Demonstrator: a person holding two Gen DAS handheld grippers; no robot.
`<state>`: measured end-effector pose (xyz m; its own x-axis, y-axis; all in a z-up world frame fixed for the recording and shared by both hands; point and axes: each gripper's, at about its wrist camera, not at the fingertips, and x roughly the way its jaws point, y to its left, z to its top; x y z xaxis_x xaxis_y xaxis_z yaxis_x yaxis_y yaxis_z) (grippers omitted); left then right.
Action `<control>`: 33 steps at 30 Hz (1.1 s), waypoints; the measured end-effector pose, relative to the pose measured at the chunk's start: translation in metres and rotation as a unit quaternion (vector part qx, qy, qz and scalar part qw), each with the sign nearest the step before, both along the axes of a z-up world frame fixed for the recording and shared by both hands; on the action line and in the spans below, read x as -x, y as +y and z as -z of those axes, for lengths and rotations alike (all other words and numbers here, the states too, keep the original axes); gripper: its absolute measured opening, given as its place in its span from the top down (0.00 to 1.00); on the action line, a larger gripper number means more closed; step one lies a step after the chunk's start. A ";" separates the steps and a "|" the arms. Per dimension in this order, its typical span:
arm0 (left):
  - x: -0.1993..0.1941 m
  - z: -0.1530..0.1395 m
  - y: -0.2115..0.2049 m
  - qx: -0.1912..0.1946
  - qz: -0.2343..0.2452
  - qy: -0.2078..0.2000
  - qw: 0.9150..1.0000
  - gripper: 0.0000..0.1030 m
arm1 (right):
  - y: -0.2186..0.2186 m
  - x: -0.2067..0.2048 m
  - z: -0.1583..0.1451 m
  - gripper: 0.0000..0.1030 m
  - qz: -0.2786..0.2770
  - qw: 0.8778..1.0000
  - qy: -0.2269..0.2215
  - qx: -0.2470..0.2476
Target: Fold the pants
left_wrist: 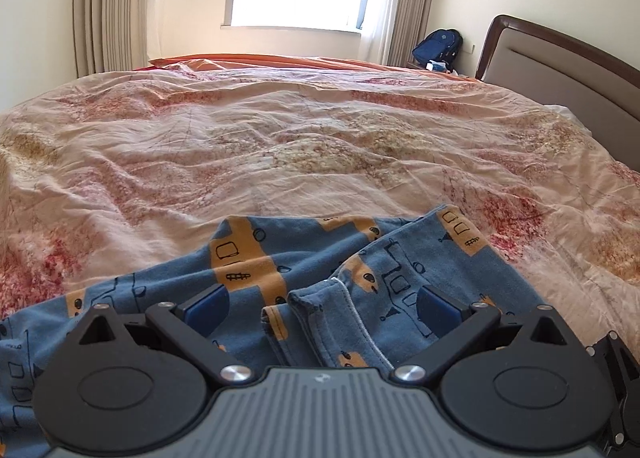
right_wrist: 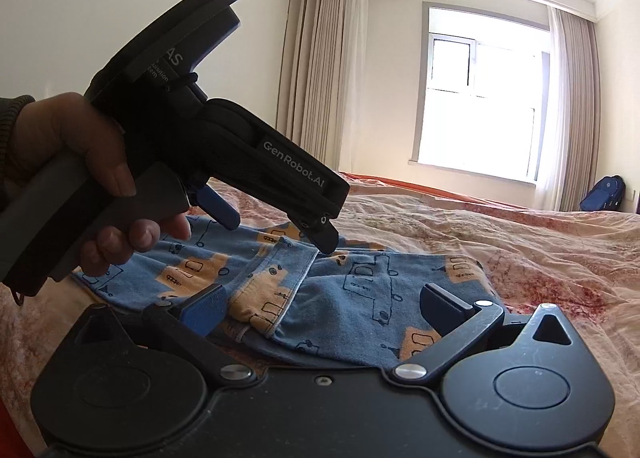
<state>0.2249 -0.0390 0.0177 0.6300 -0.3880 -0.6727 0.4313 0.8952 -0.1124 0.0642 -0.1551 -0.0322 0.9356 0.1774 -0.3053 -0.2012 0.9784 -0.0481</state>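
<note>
Left gripper (left_wrist: 322, 308) tilted down, jaws wide, above pants (left_wrist: 332, 258)

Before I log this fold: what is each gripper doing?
Left gripper: open, holding nothing, over the pants.
Right gripper: open, holding nothing.

The pants (left_wrist: 280, 282) run off the lower left edge, their legs unseen. The left tool (right_wrist: 320, 236) covers part of the waistband. The backpack (left_wrist: 438, 44) is too small for detail.
</note>
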 end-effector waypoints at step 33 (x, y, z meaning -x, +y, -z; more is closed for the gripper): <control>0.001 -0.015 0.012 -0.005 -0.044 0.025 0.999 0.87 | 0.013 0.013 -0.004 0.94 -0.111 0.994 -0.001 -0.018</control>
